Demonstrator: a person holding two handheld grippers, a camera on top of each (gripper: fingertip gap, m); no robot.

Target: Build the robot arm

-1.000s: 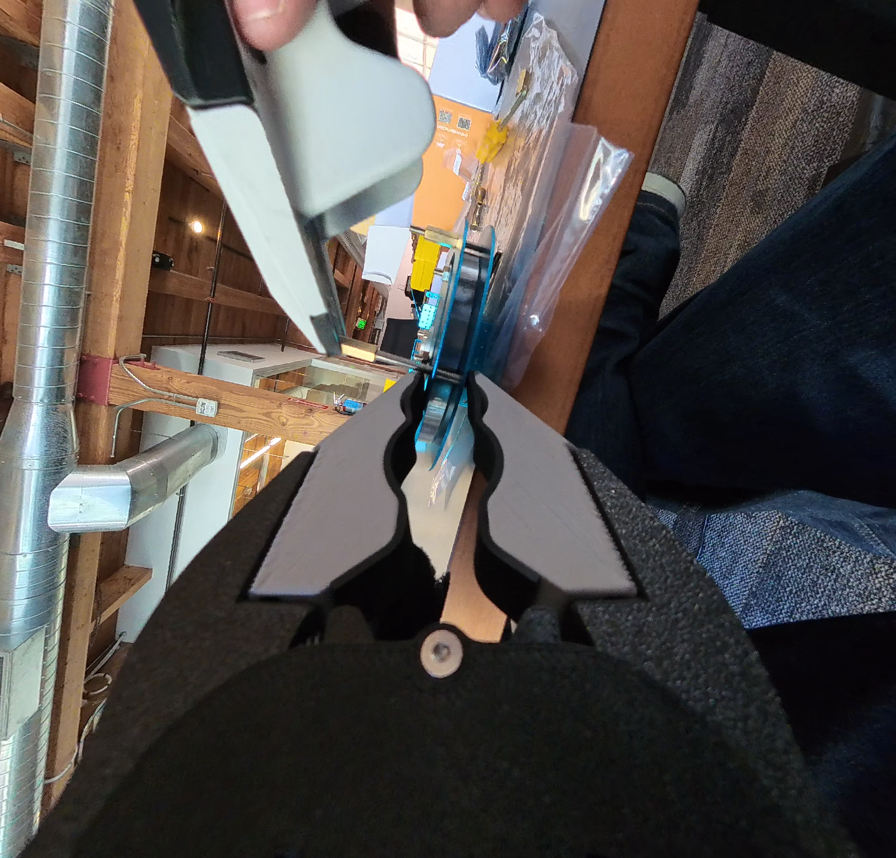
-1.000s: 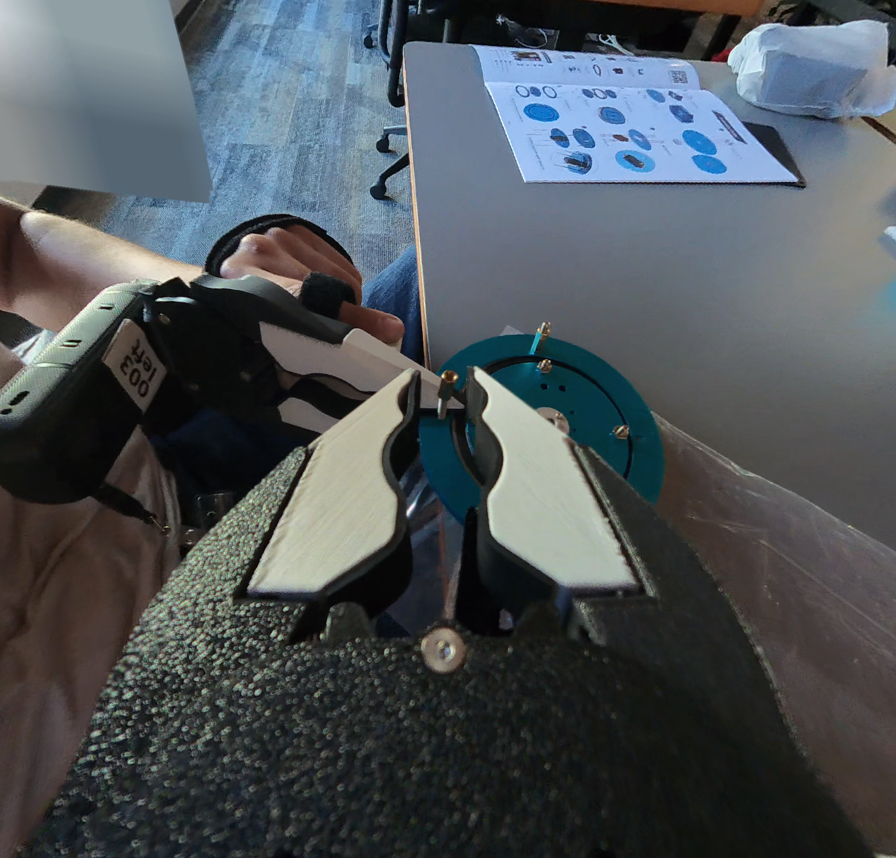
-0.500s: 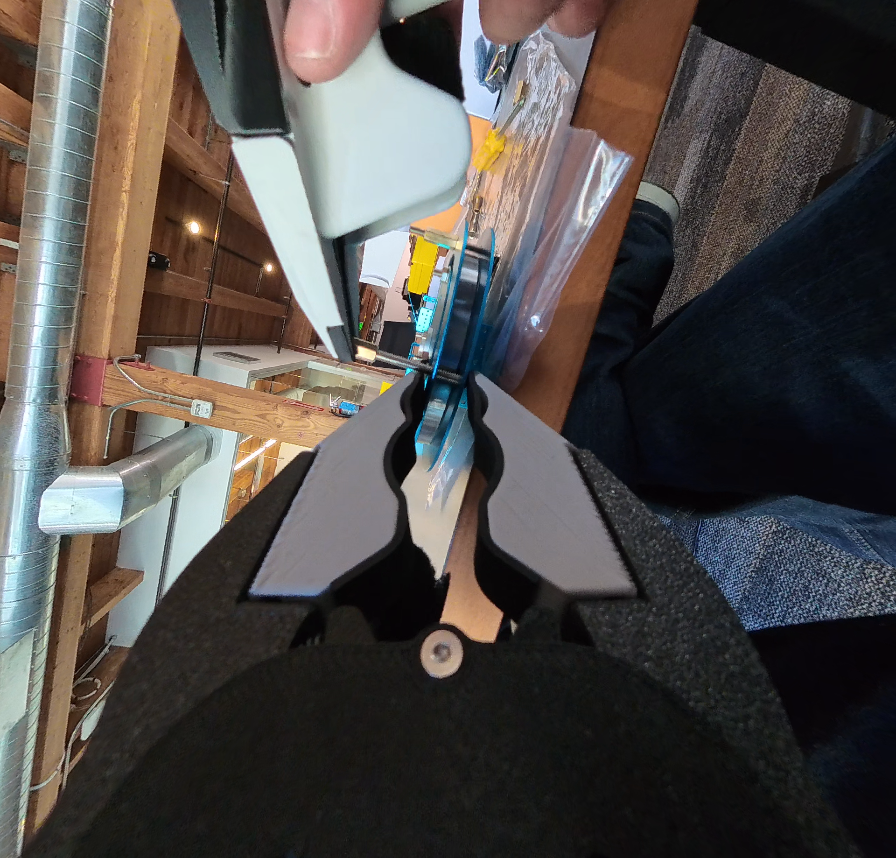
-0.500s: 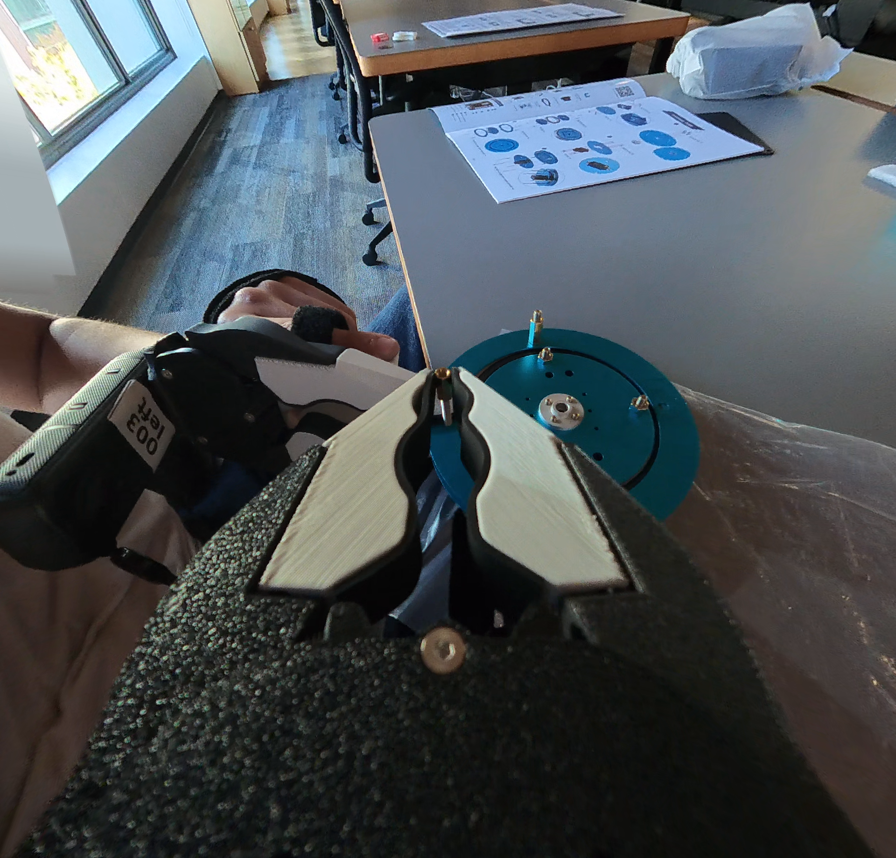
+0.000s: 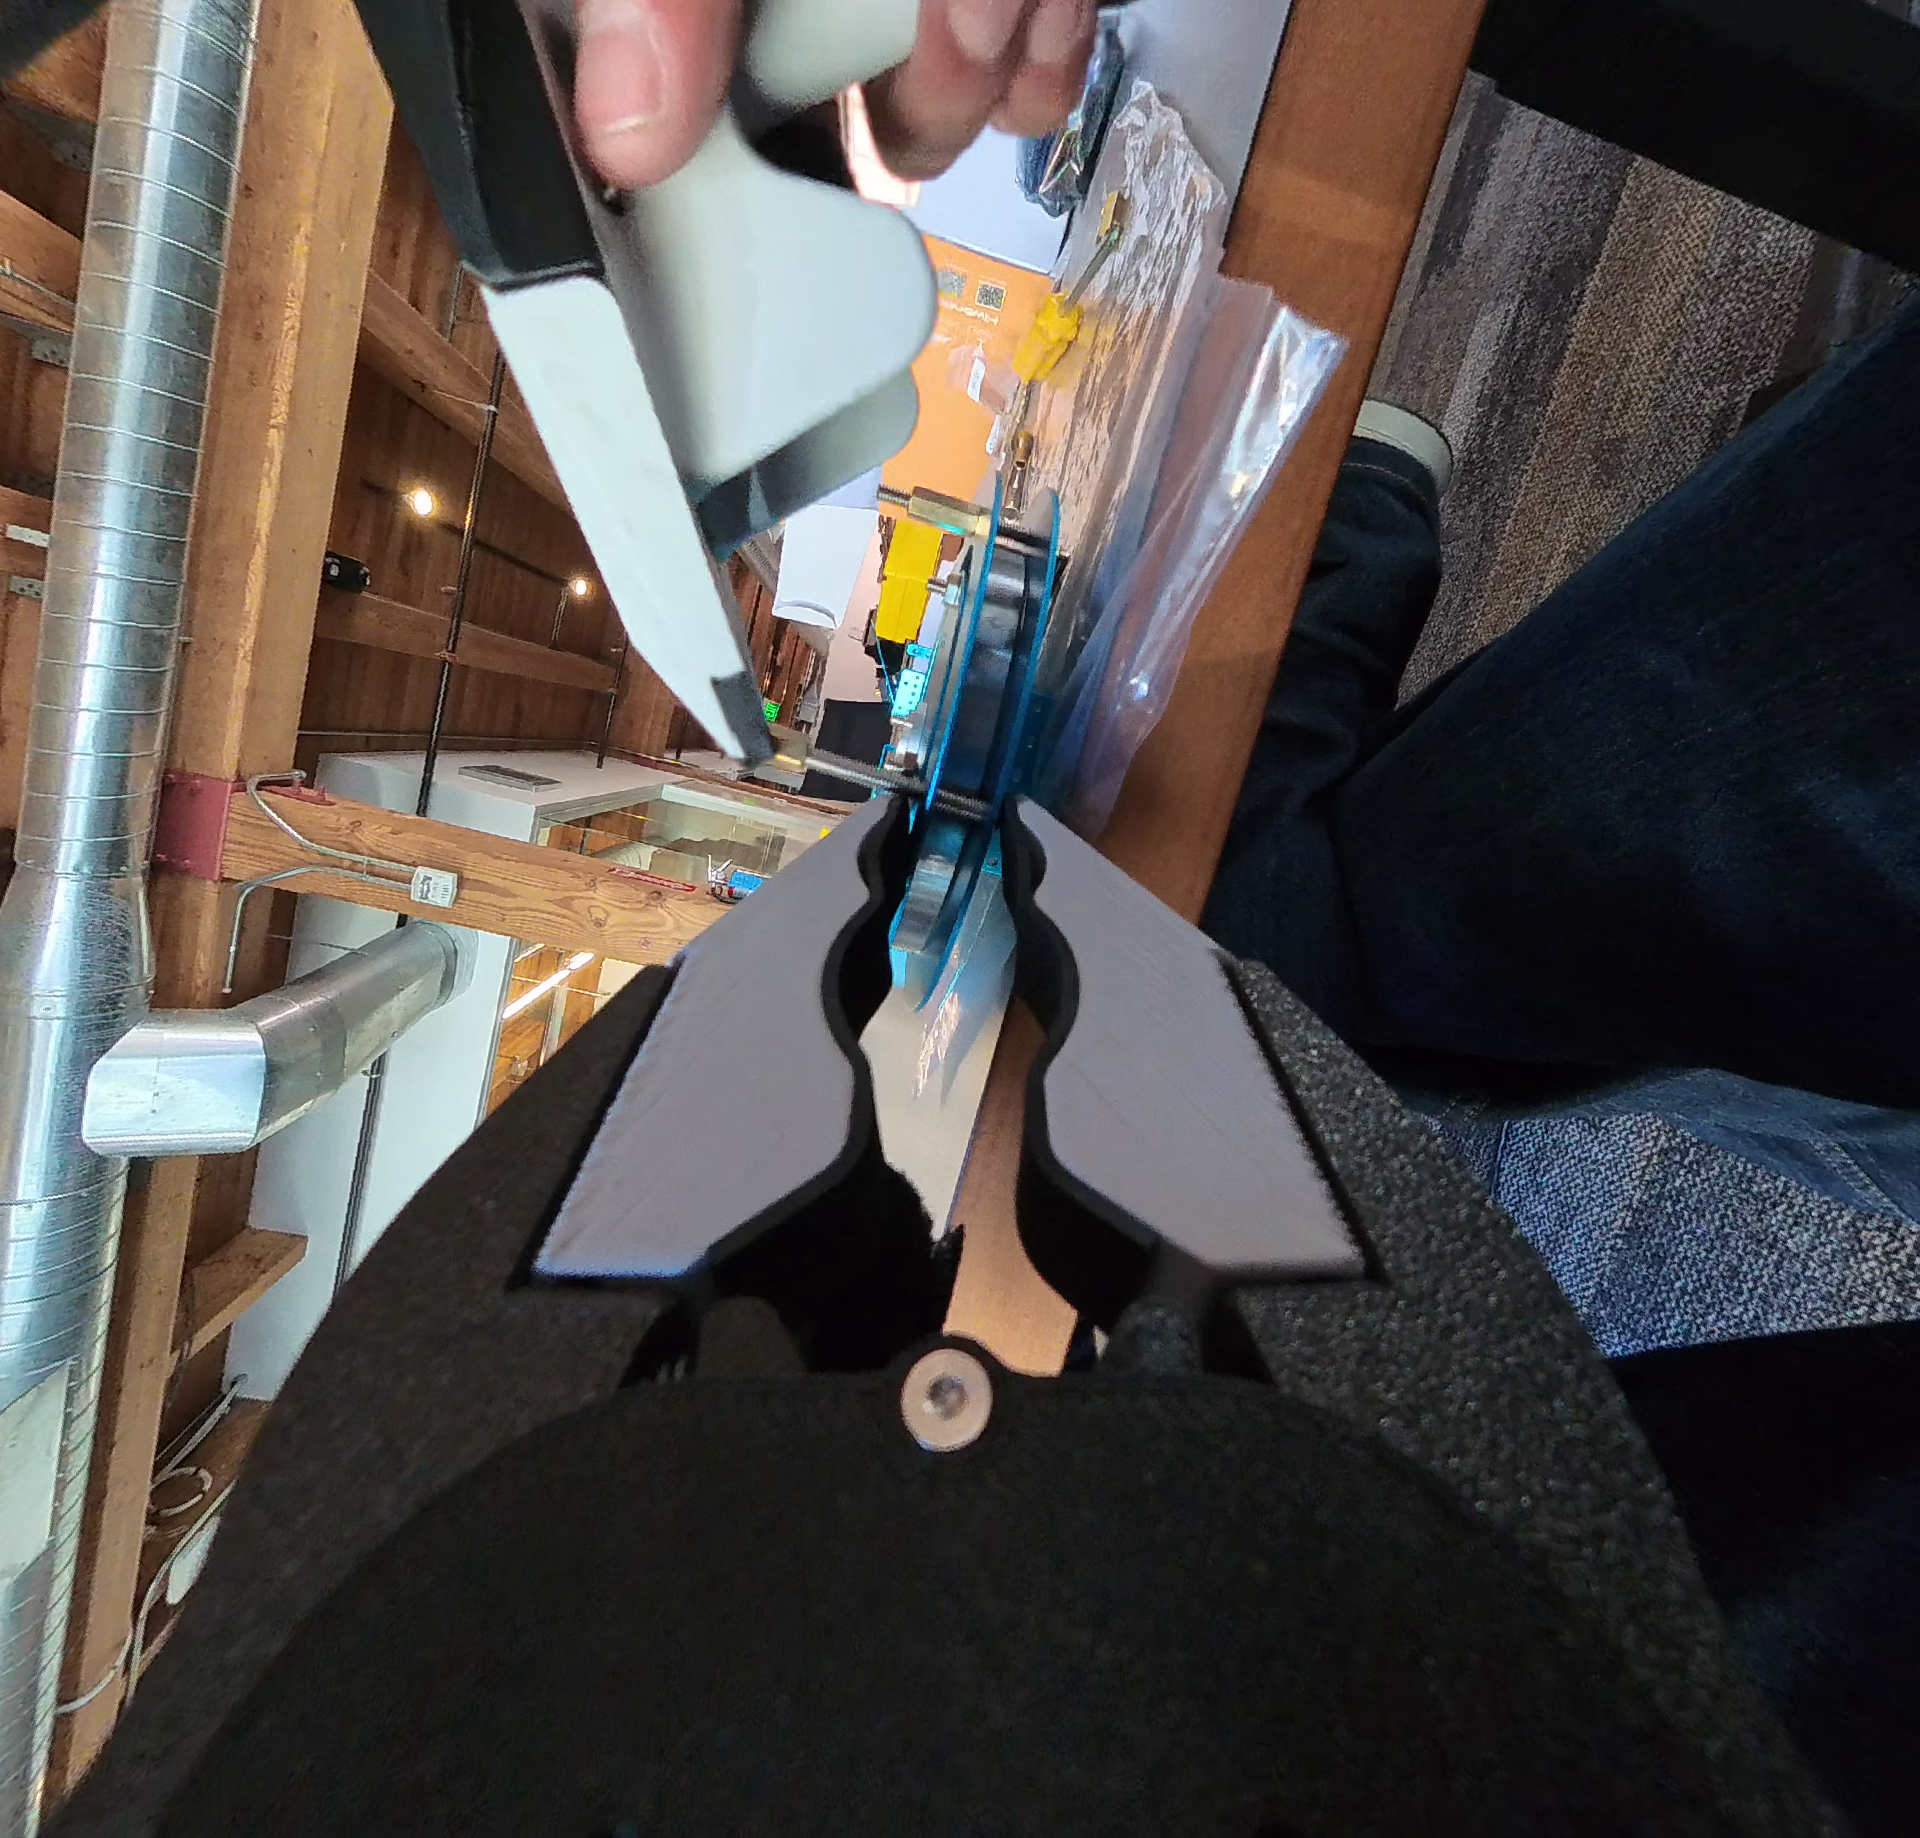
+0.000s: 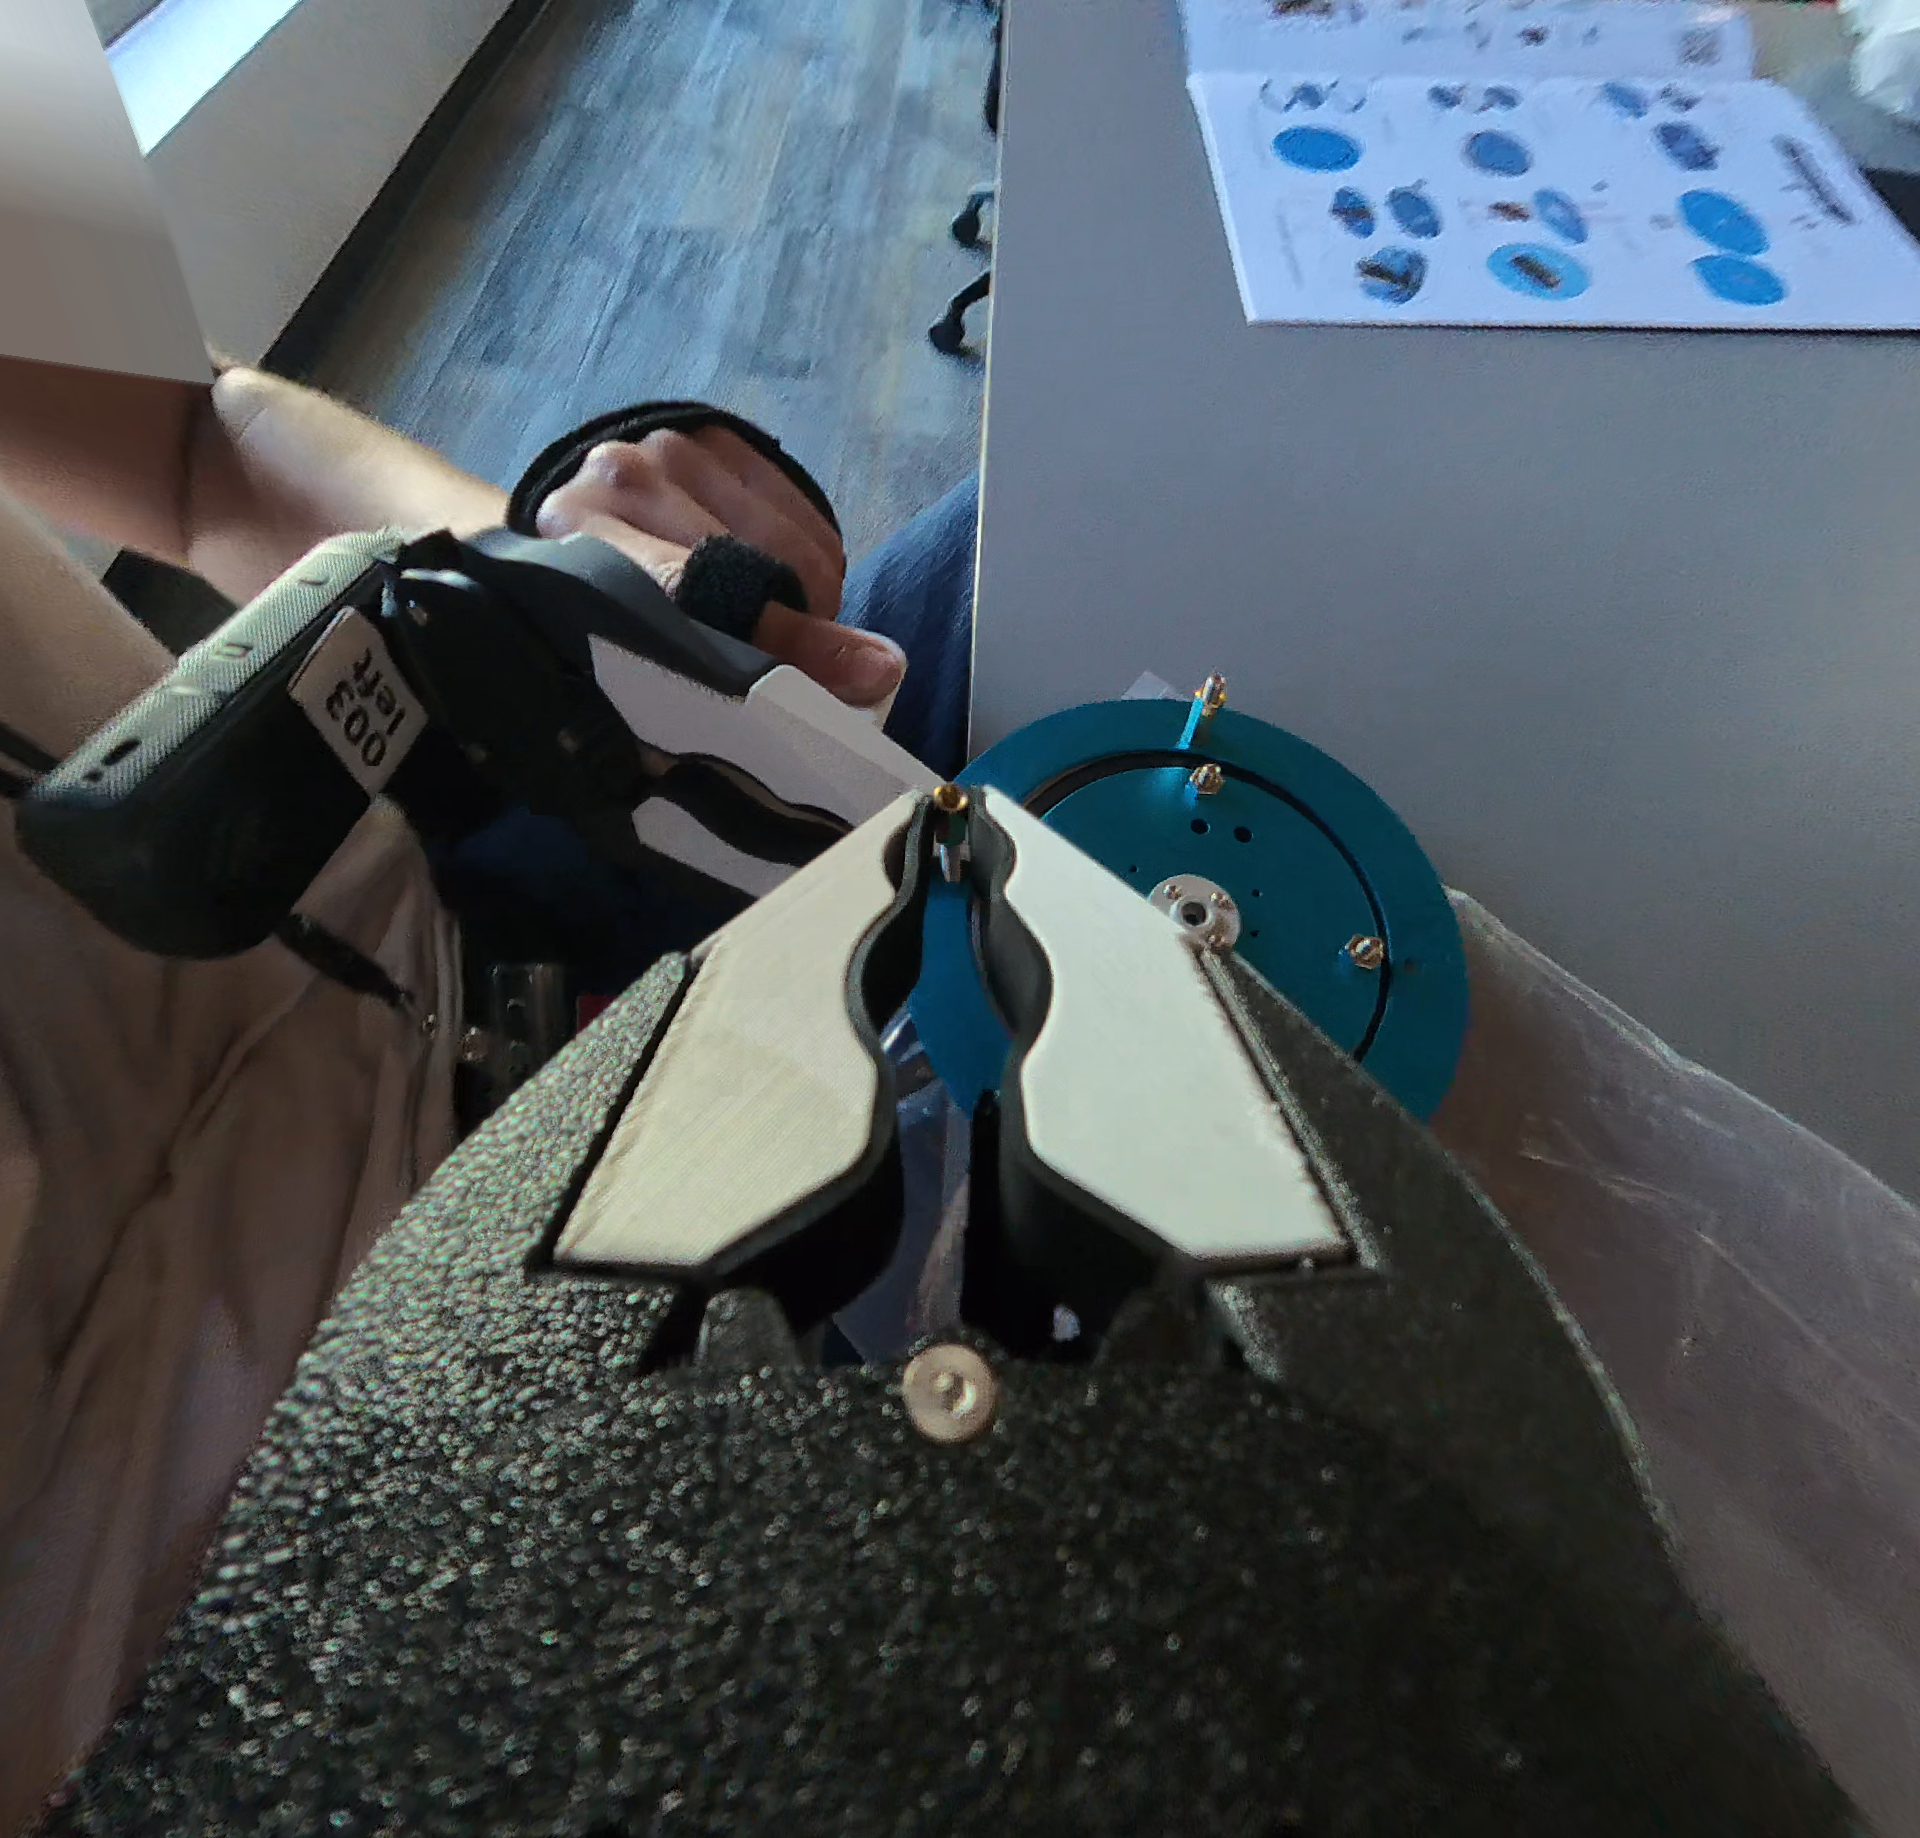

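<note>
A blue round metal disc lies at the near corner of a grey table and hangs over its edge. My left gripper is shut on the disc's rim, seen edge-on. In the right wrist view the left gripper comes in from the left. My right gripper is shut on a small brass standoff that stands on a threaded pin at the disc's rim. In the left wrist view the right gripper reaches down from the upper left onto that standoff.
Other brass standoffs stand on the disc. A clear plastic bag lies under and right of it. A printed sheet lies at the table's far side. The person's legs in jeans are beside the table edge. Only a small space, under 4 cm, lies between the two pairs of fingers.
My right gripper closed from a small gap onto the brass standoff and has tilted and swung about it. My left gripper and the disc have stayed put.
</note>
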